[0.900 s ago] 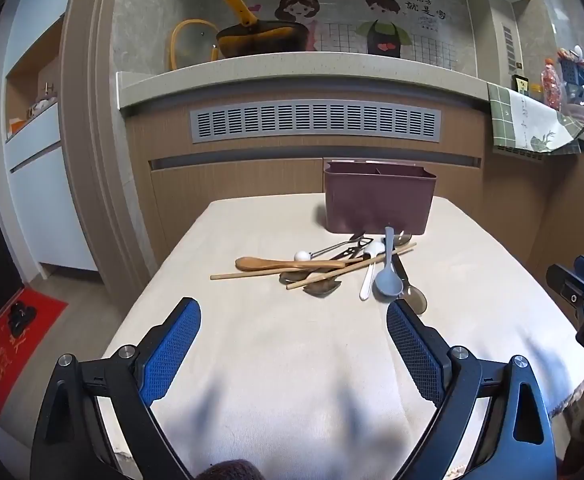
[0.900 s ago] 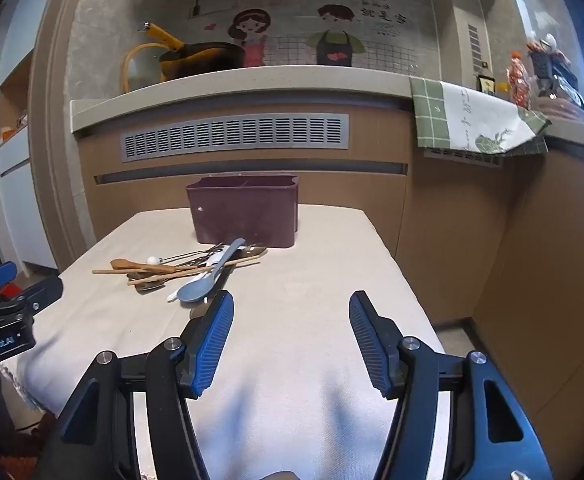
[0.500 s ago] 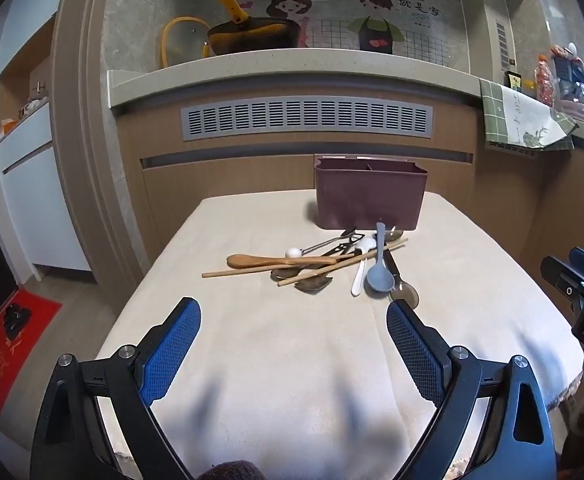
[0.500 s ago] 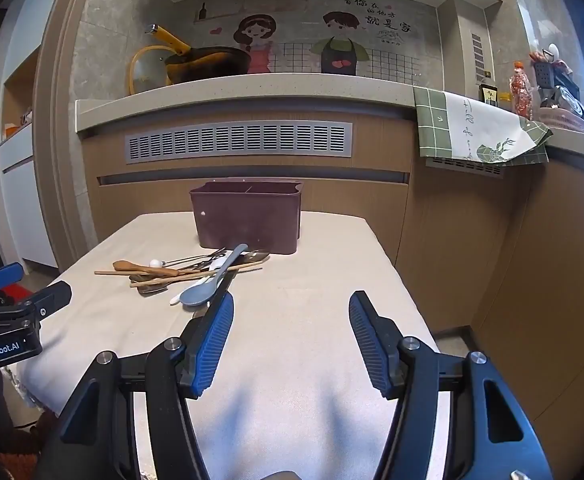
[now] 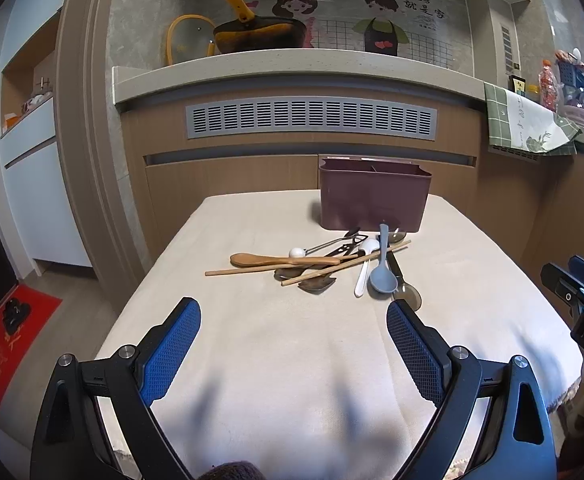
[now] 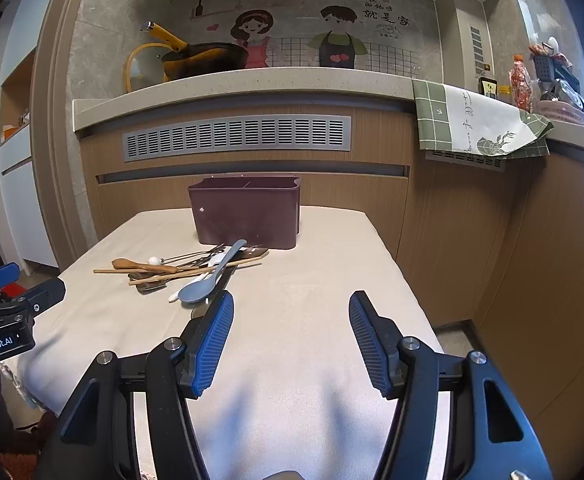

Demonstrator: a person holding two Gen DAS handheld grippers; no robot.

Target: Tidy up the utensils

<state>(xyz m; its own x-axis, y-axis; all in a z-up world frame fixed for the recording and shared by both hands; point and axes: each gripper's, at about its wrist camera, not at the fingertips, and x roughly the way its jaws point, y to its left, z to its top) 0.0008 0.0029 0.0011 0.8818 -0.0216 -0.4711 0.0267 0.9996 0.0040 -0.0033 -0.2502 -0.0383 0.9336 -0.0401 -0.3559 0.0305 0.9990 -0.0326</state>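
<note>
A pile of utensils lies on the cloth-covered table (image 5: pixel 276 344) in front of a maroon divided holder (image 5: pixel 374 196) (image 6: pixel 247 216). In it I see a wooden spoon (image 5: pixel 268 260) (image 6: pixel 140 266), chopsticks (image 5: pixel 344 265) (image 6: pixel 196 271), a grey-blue spoon (image 5: pixel 382 276) (image 6: pixel 208 283), a white spoon (image 5: pixel 364 266) and several metal pieces. My left gripper (image 5: pixel 294 316) hangs open above the near table, short of the pile. My right gripper (image 6: pixel 291 308) is open too, its left fingertip just right of the grey-blue spoon. Nothing sits between either pair of fingers.
A wooden counter with a grey vent (image 5: pixel 312 118) rises behind the table. On it stand a pan with a yellow handle (image 5: pixel 252 34), a glass lid and a green checked cloth (image 6: pixel 476 124). A red mat (image 5: pixel 8 336) lies on the floor at left.
Both views have shifted slightly, so the pile and holder sit a little differently in frame. The jaws stay wide and the utensils have not moved.
</note>
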